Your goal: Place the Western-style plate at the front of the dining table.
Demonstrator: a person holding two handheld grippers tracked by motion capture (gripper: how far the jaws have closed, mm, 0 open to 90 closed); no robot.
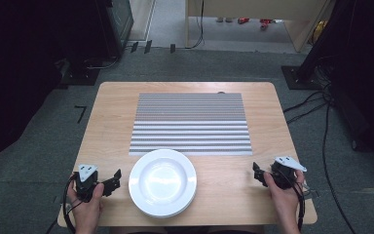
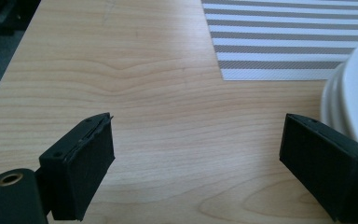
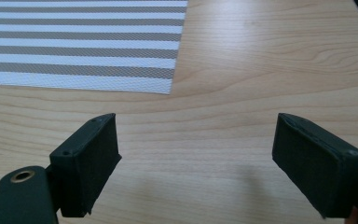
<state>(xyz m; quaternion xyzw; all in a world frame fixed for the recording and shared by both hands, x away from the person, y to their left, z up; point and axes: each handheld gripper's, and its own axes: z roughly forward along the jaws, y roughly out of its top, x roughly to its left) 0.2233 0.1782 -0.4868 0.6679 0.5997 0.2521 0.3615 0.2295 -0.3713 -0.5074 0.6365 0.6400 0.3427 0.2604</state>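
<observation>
Bare desk (image 1: 112, 122) lies open left and right of the white plate stack (image 1: 162, 182) at the near middle; the flat striped placemat (image 1: 191, 124) beyond blocks nothing.

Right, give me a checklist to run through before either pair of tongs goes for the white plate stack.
1. Left tongs open, nothing between the jaws: ok.
2. Right tongs open, nothing between the jaws: ok.
3. Stack of round white plates sits on the light wooden table, near its front edge, between the two tongs: ok.
4. Grey-and-white striped woven placemat lies flat with nothing on it: ok.
5. Plate stack clear of the placemat's near edge: cannot tell.
6. How many plates are in the stack: cannot tell.
</observation>
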